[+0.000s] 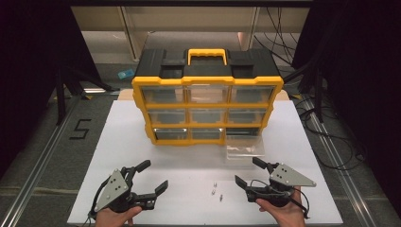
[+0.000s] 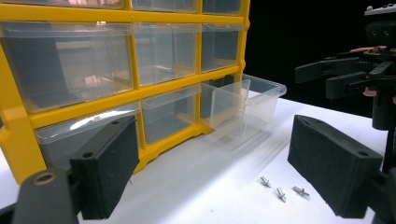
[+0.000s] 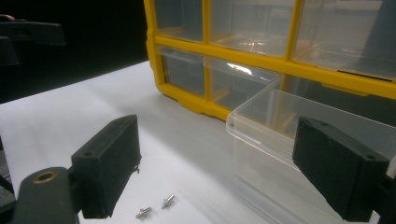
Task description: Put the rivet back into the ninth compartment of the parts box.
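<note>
Yellow-framed drawer organizer (image 1: 207,101) on white table (image 1: 123,142), clear bottom-right drawer (image 1: 243,144) pulled out, three small metal screws (image 1: 216,191) lying between left gripper (image 1: 150,178) and right gripper (image 1: 246,172), both jaws spread and empty, "5" (image 1: 80,128) marked on floor.

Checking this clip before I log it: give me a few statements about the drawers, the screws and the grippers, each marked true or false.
1. The bottom right drawer of the yellow organizer is pulled out. True.
2. The small screws lie inside that drawer. False: they lie on the white table, between the two grippers.
3. The right gripper stands open with nothing between its jaws. True.
4. The left gripper is closed on a screw. False: its jaws are apart and hold nothing.
5. All nine drawers are shut. False: one is drawn out onto the table.
</note>
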`<state>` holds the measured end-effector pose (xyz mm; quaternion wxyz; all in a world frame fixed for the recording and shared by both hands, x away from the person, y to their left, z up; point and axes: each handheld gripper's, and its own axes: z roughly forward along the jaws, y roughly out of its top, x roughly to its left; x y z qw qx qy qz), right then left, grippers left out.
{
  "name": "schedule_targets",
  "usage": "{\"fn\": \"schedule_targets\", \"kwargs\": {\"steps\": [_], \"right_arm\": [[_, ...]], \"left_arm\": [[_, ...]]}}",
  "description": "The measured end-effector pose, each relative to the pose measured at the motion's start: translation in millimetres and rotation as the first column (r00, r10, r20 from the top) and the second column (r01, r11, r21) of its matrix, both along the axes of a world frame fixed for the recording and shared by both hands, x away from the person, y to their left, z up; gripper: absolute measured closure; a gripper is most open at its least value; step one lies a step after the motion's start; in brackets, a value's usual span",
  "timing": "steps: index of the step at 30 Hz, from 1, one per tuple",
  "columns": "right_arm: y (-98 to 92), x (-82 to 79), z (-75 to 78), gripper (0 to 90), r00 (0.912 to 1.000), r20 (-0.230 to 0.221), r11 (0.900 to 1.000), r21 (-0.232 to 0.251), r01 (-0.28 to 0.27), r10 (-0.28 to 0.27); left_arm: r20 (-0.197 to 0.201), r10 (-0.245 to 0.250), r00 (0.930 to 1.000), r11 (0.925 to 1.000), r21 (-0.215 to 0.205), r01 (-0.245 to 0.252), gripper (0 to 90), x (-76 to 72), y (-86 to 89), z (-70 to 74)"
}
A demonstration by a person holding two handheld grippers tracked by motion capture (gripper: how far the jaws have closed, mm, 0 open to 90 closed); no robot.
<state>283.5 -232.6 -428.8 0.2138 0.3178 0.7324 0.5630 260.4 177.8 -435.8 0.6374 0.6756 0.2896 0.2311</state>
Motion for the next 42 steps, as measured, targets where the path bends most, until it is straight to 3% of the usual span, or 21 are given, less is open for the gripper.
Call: {"fn": "schedule_targets", "kwargs": {"steps": [10, 12, 17, 18, 21, 22, 23, 24, 26, 27, 28, 32, 33, 35, 36, 37, 38, 39, 40, 41, 42], "right_arm": [[5.0, 0.3, 0.5, 15.5, 0.9996, -0.025, 1.0, -0.024, -0.01, 0.009], [8.7, 0.5, 4.5, 15.7, 0.9994, -0.028, 0.996, -0.088, -0.022, 0.02], [18.3, 2.4, 10.3, 16.8, 0.9949, -0.089, 0.983, -0.173, -0.062, 0.048], [24.1, 4.4, 12.4, 20.8, 0.9889, -0.127, 0.967, -0.233, -0.105, 0.077], [32.8, 7.4, 13.6, 24.2, 0.9764, -0.196, 0.932, -0.328, -0.153, 0.091], [36.1, 8.5, 13.6, 26.0, 0.9732, -0.214, 0.923, -0.352, -0.157, 0.084], [36.1, 8.5, 13.6, 26.0, 0.9732, -0.214, 0.923, -0.352, -0.157, 0.084], [39.7, 10.0, 13.2, 26.3, 0.9685, -0.234, 0.912, -0.373, -0.172, 0.087], [55.1, 13.9, 6.5, 28.7, 0.9523, -0.298, 0.861, -0.466, -0.206, 0.066], [58.8, 14.8, 3.7, 29.8, 0.9487, -0.309, 0.847, -0.486, -0.216, 0.065], [58.8, 14.8, 3.7, 29.8, 0.9487, -0.309, 0.847, -0.486, -0.216, 0.065], [76.3, 20.8, -4.4, 36.7, 0.904, -0.421, 0.783, -0.537, -0.314, 0.073], [76.3, 20.8, -4.4, 36.7, 0.904, -0.421, 0.783, -0.537, -0.314, 0.073], [85.1, 24.0, -8.0, 36.7, 0.8866, -0.456, 0.763, -0.545, -0.348, 0.078], [87.9, 24.8, -10.2, 37.2, 0.8824, -0.464, 0.754, -0.552, -0.356, 0.076], [87.9, 24.8, -10.2, 37.2, 0.8824, -0.464, 0.754, -0.552, -0.356, 0.076], [92.7, 27.5, -14.9, 39.3, 0.8736, -0.481, 0.729, -0.572, -0.375, 0.072], [92.7, 27.5, -14.9, 39.3, 0.8736, -0.481, 0.729, -0.572, -0.375, 0.072], [96.1, 29.4, -17.9, 42.6, 0.8562, -0.512, 0.713, -0.576, -0.4, 0.067], [96.1, 29.4, -17.9, 42.6, 0.8562, -0.512, 0.713, -0.576, -0.4, 0.067], [98.2, 32.5, -20.5, 46.0, 0.8461, -0.529, 0.692, -0.586, -0.421, 0.067]], "left_arm": [[0.003, 0.0, 1.0, 1.0, 0.006, 0.0, 16.0, 1.6, 0.8, -0.5], [0.0, 0.003, 1.0, 1.0, 0.005, -0.003, 15.9, 1.9, 0.7, -1.0], [0.002, 0.004, 1.0, 0.9999, 0.009, -0.004, 15.9, 2.8, 0.2, -1.8], [0.001, 0.004, 1.0, 0.9999, 0.009, -0.004, 15.9, 3.0, -0.1, -1.9], [0.002, 0.002, 1.0, 0.9999, 0.01, -0.002, 15.9, 3.2, -0.4, -1.9], [0.002, 0.002, 1.0, 0.9999, 0.012, -0.002, 16.0, 3.4, -0.4, -2.0], [0.002, 0.002, 1.0, 0.9999, 0.012, -0.002, 16.0, 3.4, -0.4, -2.0], [0.001, 0.002, 1.0, 0.9999, 0.011, -0.002, 16.0, 3.5, -0.5, -2.0], [0.004, 0.001, 1.0, 0.9999, 0.013, -0.001, 16.0, 3.8, -0.4, -2.0], [0.004, 0.001, 1.0, 0.9999, 0.013, -0.001, 16.0, 3.8, -0.4, -2.0], [0.004, 0.0, 1.0, 0.9999, 0.012, -0.001, 16.0, 3.7, -0.4, -2.0], [0.003, 0.0, 1.0, 0.9999, 0.014, 0.0, 16.0, 3.8, -0.4, -2.0], [0.003, 0.0, 1.0, 0.9999, 0.014, 0.0, 15.9, 3.8, -0.4, -2.0], [0.004, 0.0, 1.0, 0.9999, 0.015, 0.0, 15.9, 3.8, -0.7, -2.0], [0.002, -0.001, 1.0, 0.9999, 0.014, 0.001, 16.0, 3.8, -0.9, -2.1], [0.002, -0.001, 1.0, 0.9999, 0.014, 0.001, 16.0, 3.8, -0.9, -2.1], [0.003, -0.002, 1.0, 0.9999, 0.013, 0.002, 16.0, 3.8, -0.6, -2.0], [0.003, -0.002, 1.0, 0.9999, 0.013, 0.002, 16.0, 3.8, -0.6, -2.0], [0.003, -0.001, 1.0, 0.9999, 0.012, 0.001, 16.0, 3.8, -0.5, -1.9], [0.003, -0.001, 1.0, 0.9999, 0.013, 0.001, 16.0, 3.9, -0.5, -1.9], [0.003, -0.001, 1.0, 0.9999, 0.013, 0.001, 16.0, 3.9, -0.5, -2.0]]}}
